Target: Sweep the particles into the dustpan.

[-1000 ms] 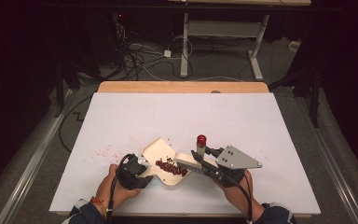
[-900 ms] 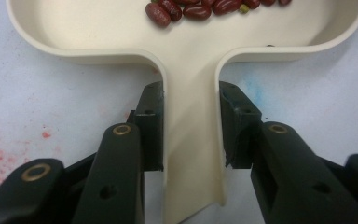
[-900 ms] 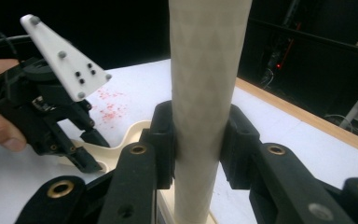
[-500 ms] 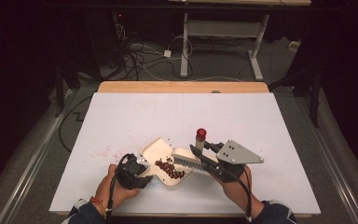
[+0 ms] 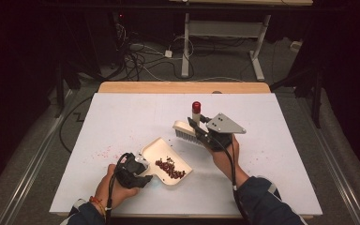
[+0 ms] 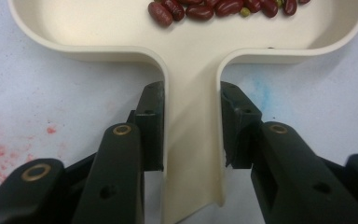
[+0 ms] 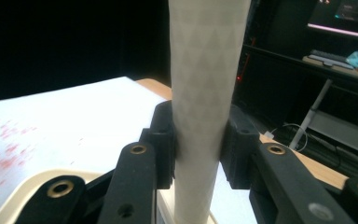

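Seen from above, a person's two forearms enter at six o'clock over a white table [image 5: 281,140]. Nearest, at about seven o'clock, the left gripper [image 5: 138,174] has its jaws pinched on the handle of a cream dustpan [image 5: 166,154] lying flat on the table; the left gripper view shows both jaws pressed against the handle's sides. A heap of dark red beans [image 5: 170,169] sits in the pan. Farther in, near the centre toward one o'clock, the right gripper [image 5: 199,130] clamps the pale handle of a small brush [image 5: 187,131], red-capped end up, bristles down, held apart from the pan. Faint red stains [image 5: 104,152] mark the table at nine o'clock.
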Action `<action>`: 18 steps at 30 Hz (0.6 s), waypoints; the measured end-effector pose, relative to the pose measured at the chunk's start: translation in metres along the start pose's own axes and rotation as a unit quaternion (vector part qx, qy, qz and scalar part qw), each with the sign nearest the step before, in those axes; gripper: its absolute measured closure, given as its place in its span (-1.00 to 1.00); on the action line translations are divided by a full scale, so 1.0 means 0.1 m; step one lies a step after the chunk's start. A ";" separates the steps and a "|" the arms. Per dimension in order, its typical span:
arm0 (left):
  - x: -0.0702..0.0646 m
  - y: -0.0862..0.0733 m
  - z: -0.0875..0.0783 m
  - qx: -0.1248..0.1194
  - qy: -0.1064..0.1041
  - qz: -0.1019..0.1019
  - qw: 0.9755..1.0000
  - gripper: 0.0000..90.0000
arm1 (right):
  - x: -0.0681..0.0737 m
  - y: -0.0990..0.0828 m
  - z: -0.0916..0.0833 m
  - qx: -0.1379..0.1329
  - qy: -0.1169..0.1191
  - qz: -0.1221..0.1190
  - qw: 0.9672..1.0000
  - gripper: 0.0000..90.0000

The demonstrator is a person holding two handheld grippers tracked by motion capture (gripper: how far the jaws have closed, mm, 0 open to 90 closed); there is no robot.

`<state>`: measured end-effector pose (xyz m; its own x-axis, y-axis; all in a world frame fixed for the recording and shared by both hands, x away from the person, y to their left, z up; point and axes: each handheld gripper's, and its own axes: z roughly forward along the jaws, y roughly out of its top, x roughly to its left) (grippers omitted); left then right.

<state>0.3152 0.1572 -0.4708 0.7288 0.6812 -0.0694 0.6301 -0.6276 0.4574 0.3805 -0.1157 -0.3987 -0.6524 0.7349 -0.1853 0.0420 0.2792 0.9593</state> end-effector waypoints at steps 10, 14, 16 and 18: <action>0.12 0.01 -0.01 0.003 -0.005 -0.009 1.000 0.42 | 0.17 -0.04 0.33 0.011 0.027 -0.022 0.999 0.56; 0.15 0.00 -0.01 0.000 -0.003 -0.019 1.000 0.42 | 0.22 -0.05 0.23 0.015 0.047 -0.023 0.999 0.56; 0.16 0.00 -0.01 0.000 -0.002 -0.021 1.000 0.42 | 0.24 -0.06 0.17 0.016 0.051 -0.020 0.998 0.56; 0.17 0.00 -0.01 0.001 0.003 -0.022 1.000 0.42 | 0.27 -0.06 0.12 0.022 0.059 -0.018 0.998 0.56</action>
<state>0.3273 0.1690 -0.4710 0.6992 0.7100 -0.0842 0.6619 -0.5983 0.4516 0.3717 -0.0908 -0.4122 -0.7381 0.6473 -0.1903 0.0483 0.3320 0.9420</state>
